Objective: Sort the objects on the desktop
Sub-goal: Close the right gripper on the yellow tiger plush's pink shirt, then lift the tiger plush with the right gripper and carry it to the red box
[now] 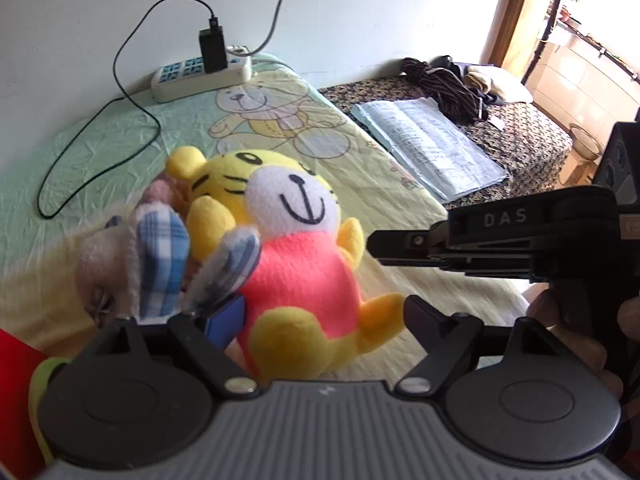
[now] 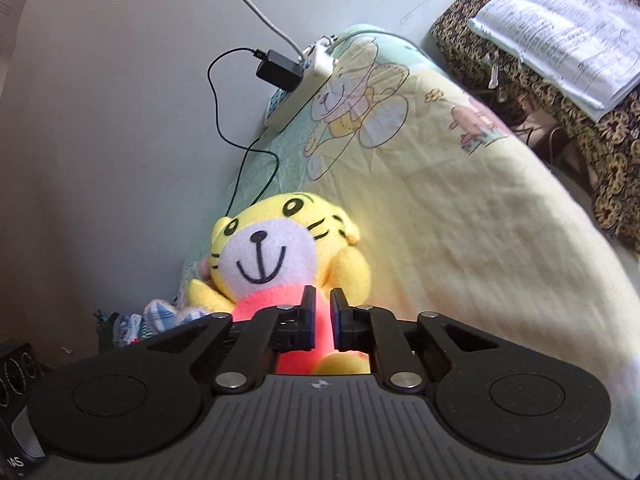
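Left wrist view: we see the tiger plush (image 1: 288, 248) at frame centre on the bed sheet (image 1: 400, 208), leaning on a checked-ear plush (image 1: 160, 256) at its left. The left hand-held gripper (image 1: 316, 312) stands wide around its lower body.

Right wrist view: the right hand-held gripper (image 2: 323, 320) is narrow, pinching the tiger plush's pink belly. We judge it light, soft, compressible; grip the torso, not the limbs.

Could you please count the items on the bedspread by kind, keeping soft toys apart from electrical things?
Soft toys: 2, the yellow tiger plush and the plaid-eared plush lying against it.
Power strips: 1, the white power strip.
Chargers: 1, the black charger plugged into the strip.
Total: 4.
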Demonstrator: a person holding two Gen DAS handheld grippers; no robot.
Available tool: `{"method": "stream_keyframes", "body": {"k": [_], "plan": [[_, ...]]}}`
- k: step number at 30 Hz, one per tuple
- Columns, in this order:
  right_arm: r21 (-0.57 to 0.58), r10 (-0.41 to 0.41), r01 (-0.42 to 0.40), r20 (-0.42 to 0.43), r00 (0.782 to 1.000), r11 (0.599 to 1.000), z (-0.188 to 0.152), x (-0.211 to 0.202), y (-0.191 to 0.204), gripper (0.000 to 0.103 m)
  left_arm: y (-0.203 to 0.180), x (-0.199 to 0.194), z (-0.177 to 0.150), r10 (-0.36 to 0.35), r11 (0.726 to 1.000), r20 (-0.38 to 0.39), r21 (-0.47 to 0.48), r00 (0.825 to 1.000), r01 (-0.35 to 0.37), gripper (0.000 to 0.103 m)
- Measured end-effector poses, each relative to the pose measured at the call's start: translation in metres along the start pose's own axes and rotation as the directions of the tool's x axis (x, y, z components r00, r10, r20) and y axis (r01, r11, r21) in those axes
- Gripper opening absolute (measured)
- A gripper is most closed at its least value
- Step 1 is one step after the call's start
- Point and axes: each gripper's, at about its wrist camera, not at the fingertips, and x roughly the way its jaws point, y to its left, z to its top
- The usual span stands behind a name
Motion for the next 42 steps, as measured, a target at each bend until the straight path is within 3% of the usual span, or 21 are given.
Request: {"method": "stream_keyframes", "body": {"k": [3,7,10,13,16,18,29,32,36,42], "plan": [[0.002,-0.011,0.011,-0.020,1.000,1.000,0.004,0.011,-0.008,0.047,0.006,0.005,0.001,0.065,0.998,0.000,0.005,0.998,-0.065,0.094],[-0.002,-0.008,0.008,-0.041,0.999,1.000,0.006,0.037,-0.013,0.048,0.014,0.011,0.005,0.035,0.999,-0.011,-0.016,0.999,-0.035,0.101],[0.030,0.063,-0.061,-0.051,0.997,0.998,0.006,0.054,-0.015,0.048,0.014,0.021,0.005,0.078,0.997,-0.018,0.001,0.997,-0.078,0.102],[0.088,0.121,-0.116,-0.055,0.991,0.989,0.004,0.064,-0.019,0.044,0.016,0.027,0.008,0.086,0.996,-0.020,0.000,0.996,-0.086,0.101],[0.125,0.196,-0.184,-0.090,0.977,0.975,0.003,0.066,-0.020,0.027,0.013,0.029,0.006,0.080,0.997,-0.020,0.021,0.997,-0.079,0.100],[0.115,0.209,-0.198,-0.094,0.973,0.974,0.002,0.061,-0.016,0.022,0.011,0.028,0.005,0.070,0.997,-0.015,0.028,0.997,-0.069,0.100],[0.068,0.173,-0.169,-0.051,0.984,0.983,-0.010,-0.026,-0.004,0.020,-0.026,-0.022,-0.008,-0.097,0.994,0.016,0.056,0.995,0.096,0.097],[0.055,0.166,-0.165,-0.014,0.986,0.985,-0.019,-0.055,0.003,0.020,-0.042,-0.045,-0.013,-0.117,0.989,0.065,0.103,0.991,0.110,0.097],[0.009,0.193,-0.194,0.033,0.981,0.981,-0.035,-0.085,0.028,0.020,-0.053,-0.082,-0.020,-0.104,0.985,0.172,0.153,0.980,0.078,0.097],[-0.108,0.237,-0.226,0.096,0.967,0.968,-0.054,-0.109,0.075,0.020,-0.029,-0.123,-0.034,-0.143,0.988,0.246,0.088,0.959,0.125,0.098]]}}
